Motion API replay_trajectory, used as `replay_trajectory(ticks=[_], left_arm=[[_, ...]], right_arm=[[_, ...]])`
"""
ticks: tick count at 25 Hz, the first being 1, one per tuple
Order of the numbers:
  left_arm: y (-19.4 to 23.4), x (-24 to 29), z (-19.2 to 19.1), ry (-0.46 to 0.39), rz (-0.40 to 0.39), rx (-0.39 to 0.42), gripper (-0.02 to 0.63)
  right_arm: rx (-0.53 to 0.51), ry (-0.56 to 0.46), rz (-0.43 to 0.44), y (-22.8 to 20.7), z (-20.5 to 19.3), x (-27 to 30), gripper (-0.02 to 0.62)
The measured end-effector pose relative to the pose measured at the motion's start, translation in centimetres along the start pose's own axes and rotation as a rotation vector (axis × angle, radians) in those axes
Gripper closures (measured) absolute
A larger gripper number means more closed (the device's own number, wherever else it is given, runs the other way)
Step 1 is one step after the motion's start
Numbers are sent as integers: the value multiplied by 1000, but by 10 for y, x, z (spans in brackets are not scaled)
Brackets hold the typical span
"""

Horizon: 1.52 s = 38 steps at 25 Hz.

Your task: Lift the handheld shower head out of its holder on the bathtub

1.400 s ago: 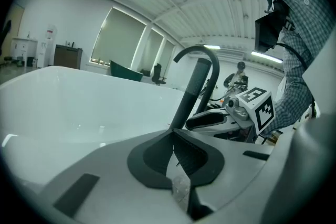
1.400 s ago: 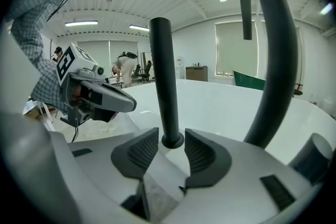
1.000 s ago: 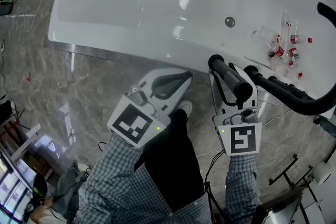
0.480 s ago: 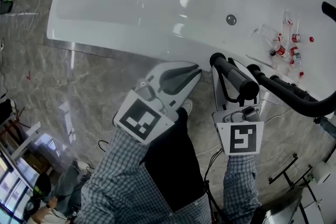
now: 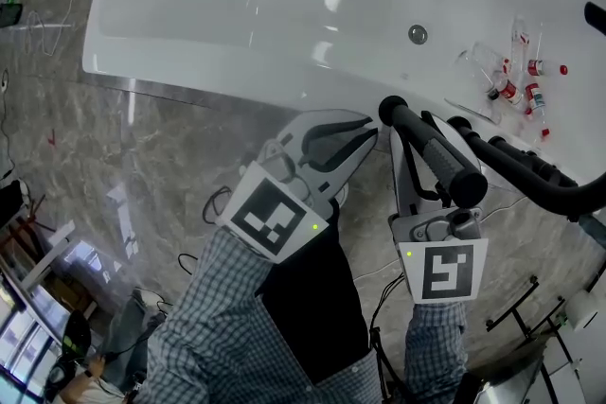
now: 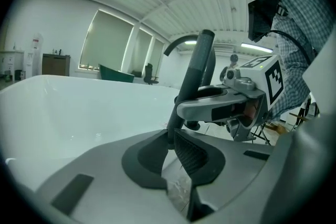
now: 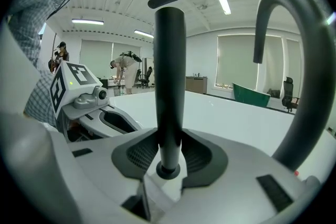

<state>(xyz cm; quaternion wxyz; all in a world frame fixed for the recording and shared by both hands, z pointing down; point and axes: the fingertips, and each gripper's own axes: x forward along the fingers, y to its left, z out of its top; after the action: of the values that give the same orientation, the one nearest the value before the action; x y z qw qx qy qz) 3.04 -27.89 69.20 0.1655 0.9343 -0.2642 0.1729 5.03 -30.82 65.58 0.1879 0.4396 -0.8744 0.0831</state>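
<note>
The black, cylindrical shower head (image 5: 431, 149) is standing upright in its holder (image 7: 168, 170) on the white bathtub (image 5: 237, 5) rim, right of centre.

Support surfaces. A grey marbled stone floor (image 5: 142, 156) lies beneath the jaws of the left gripper (image 5: 367, 122) and the right gripper (image 5: 409, 123). On it stands a large white glossy bathtub (image 5: 237, 5). The tub's near rim runs just ahead of both pairs of jaws, and its basin stretches ahead and to the left of them. A round chrome fitting (image 5: 418, 34) sits on the tub's inner wall, ahead of the right jaws. Several small clear bottles with red caps (image 5: 516, 88) lie on the tub's flat ledge, ahead and to the right of the right jaws. A thin black cable (image 5: 216, 201) loops on the floor behind and left of the left jaws.
</note>
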Motion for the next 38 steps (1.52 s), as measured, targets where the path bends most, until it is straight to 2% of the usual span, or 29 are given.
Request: replay_trajectory(ticks=[3,12,16,25,38], left_arm=[[-2,5,1,11,-3,28,584],[-3,27,3,25,13,179,483],[-7,39,6,29,5,255,479],[-21,50,20,-2,-13,285,479],[-33,38,59,-56,-10,313,479]], right_arm=[[-6,3,2,0,4,-3,460],[8,8,9,-1,11,-6,460],[8,16,16,1,9,-9,460],[12,24,33,3,12,-16,460],[56,-33,26,-4,48,-35,460]])
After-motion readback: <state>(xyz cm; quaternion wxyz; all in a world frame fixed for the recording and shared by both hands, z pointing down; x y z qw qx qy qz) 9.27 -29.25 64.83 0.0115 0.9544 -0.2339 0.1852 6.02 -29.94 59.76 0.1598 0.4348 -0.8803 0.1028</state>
